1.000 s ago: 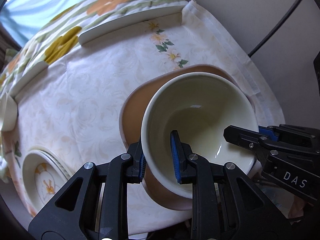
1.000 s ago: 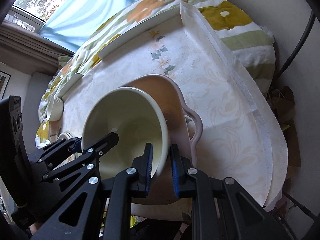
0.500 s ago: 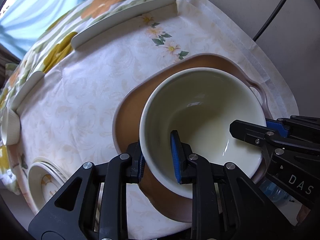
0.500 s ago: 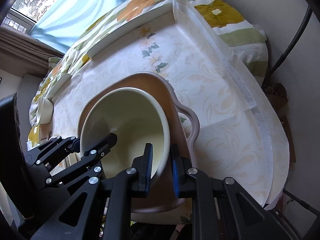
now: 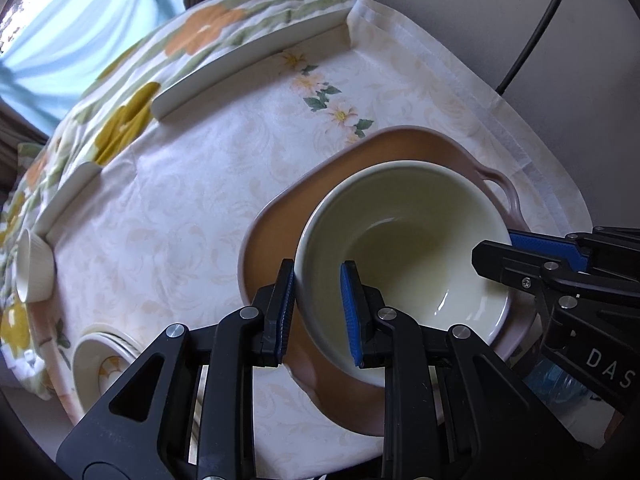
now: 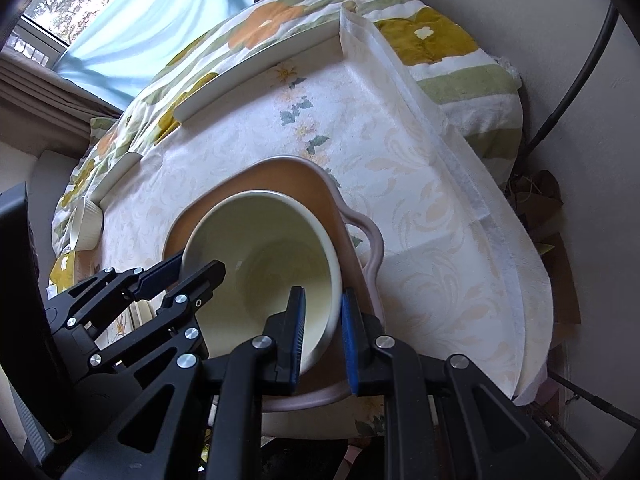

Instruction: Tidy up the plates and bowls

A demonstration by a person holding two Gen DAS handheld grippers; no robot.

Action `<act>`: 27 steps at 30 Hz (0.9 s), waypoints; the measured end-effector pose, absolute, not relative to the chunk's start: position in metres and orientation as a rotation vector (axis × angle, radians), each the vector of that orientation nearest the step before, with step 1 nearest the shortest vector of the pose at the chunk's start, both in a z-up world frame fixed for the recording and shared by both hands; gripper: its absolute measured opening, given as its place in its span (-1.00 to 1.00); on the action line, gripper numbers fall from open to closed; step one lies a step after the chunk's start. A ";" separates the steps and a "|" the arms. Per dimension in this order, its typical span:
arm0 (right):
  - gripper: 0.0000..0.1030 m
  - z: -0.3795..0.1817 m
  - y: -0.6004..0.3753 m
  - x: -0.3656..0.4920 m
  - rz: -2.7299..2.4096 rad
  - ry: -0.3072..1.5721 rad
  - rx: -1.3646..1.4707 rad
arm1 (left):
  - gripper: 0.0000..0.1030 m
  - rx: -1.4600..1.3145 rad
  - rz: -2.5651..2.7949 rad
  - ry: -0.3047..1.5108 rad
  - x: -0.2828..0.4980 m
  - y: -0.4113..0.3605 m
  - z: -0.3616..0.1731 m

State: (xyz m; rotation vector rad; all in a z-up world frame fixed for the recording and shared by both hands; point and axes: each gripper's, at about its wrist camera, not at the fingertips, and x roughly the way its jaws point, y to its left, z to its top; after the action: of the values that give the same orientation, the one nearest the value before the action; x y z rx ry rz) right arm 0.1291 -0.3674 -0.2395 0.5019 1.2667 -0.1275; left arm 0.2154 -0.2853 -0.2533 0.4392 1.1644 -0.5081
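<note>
A: Where does the cream bowl (image 5: 404, 248) sit?

B: Inside the brown handled dish (image 5: 280, 236), toward the side nearest the cameras, on the desk's pale tablecloth (image 5: 192, 184). Whether its base rests fully on the dish cannot be told.

A: And the left tongs (image 5: 318, 312)?

B: They straddle the bowl's near rim, one blue pad (image 5: 350, 312) inside the bowl and the other outside. A gap shows between the inner pad and the wall, so they look slightly apart rather than squeezed tight.

A: The right tongs (image 6: 322, 334)?

B: They straddle the rim on the opposite side of the bowl, one finger inside and one outside between bowl and dish. The rim fills most of the gap; whether the pads press it cannot be told.

A: What else lies near the dish?

B: Left of the dish, at the desk edge, are stacked floral plates (image 5: 102, 360). Farther left is a small ribbed cup (image 5: 34, 272). Beyond the dish, a long white strip (image 5: 248, 68) lies along the cloth's far edge.
</note>
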 end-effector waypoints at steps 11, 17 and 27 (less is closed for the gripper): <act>-0.68 -0.180 -0.371 0.122 -0.047 1.124 0.444 | -0.63 0.274 -0.422 1.072 0.214 -0.243 -0.194; -0.68 -0.152 -0.334 0.151 0.129 1.067 0.308 | -0.62 0.024 -0.256 0.964 0.210 -0.156 -0.143; 0.36 -0.137 -0.222 0.215 0.456 1.028 0.192 | -0.57 -0.268 0.059 0.939 0.209 0.006 -0.132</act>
State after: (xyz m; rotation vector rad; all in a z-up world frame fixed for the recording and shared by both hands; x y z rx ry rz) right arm 0.2150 -0.2225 -0.1367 0.1919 1.0278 0.4560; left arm 0.2086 0.0062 -0.1320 -0.2676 0.9388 0.0592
